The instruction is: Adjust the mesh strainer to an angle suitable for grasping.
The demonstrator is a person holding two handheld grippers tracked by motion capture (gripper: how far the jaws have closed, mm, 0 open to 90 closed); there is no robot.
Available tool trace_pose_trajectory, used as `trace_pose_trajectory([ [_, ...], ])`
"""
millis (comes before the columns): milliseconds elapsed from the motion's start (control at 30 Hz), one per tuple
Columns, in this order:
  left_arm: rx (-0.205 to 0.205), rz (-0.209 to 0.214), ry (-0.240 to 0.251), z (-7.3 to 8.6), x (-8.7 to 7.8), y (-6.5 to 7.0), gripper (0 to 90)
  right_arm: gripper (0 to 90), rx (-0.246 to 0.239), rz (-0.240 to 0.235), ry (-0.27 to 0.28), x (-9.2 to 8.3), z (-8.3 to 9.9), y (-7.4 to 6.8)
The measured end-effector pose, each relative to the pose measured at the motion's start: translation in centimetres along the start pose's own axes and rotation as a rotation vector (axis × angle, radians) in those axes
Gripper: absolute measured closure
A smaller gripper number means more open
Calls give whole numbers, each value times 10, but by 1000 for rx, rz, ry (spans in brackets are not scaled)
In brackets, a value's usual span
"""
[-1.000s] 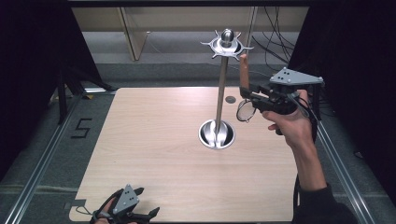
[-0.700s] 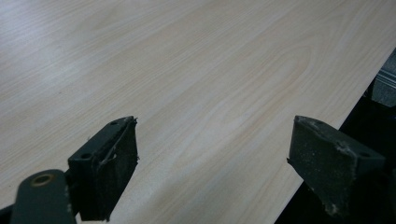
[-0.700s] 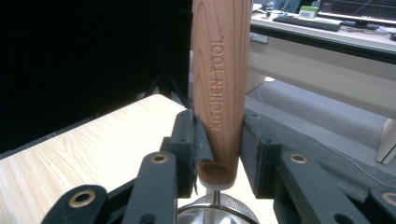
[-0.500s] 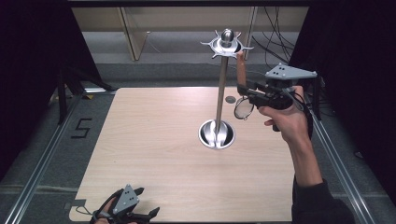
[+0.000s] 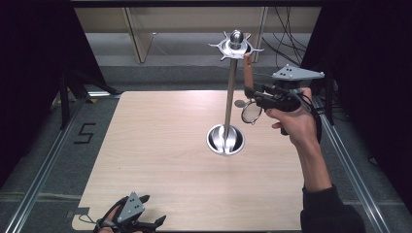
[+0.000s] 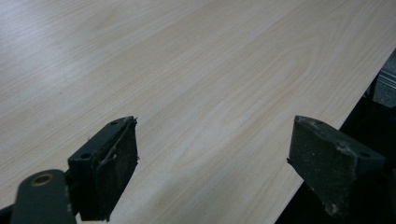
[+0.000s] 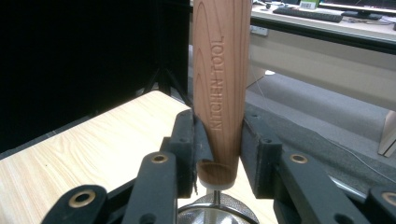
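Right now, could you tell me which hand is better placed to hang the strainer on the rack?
The right. The right gripper already clamps the strainer's wooden handle beside the rack. The left gripper sits open at the table's near edge.

Wooden table, steel rack stand

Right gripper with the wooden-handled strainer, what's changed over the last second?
The right gripper has drifted slightly left toward the metal stand, bringing the strainer closer to its pole, and stays shut on the strainer's wooden handle. The left gripper remains open at the table's near edge; the stand hasn't moved.
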State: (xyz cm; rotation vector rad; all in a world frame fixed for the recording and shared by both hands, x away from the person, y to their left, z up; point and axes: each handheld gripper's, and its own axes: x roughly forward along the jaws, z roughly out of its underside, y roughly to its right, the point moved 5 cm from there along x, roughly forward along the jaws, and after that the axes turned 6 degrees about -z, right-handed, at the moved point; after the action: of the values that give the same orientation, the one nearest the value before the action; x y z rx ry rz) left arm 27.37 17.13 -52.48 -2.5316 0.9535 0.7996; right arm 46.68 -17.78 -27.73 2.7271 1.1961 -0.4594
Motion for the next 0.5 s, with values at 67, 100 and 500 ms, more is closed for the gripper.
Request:
trace_pose_trajectory([
  [67,0,0,3,0,0,0,149,692,-3,-2,-2,0,0,0],
  [100,-3,0,3,0,0,0,149,692,8,5,-2,0,0,0],
  [500,-2,2,-2,0,0,1,150,692,-6,0,-13,8,6,3],
])
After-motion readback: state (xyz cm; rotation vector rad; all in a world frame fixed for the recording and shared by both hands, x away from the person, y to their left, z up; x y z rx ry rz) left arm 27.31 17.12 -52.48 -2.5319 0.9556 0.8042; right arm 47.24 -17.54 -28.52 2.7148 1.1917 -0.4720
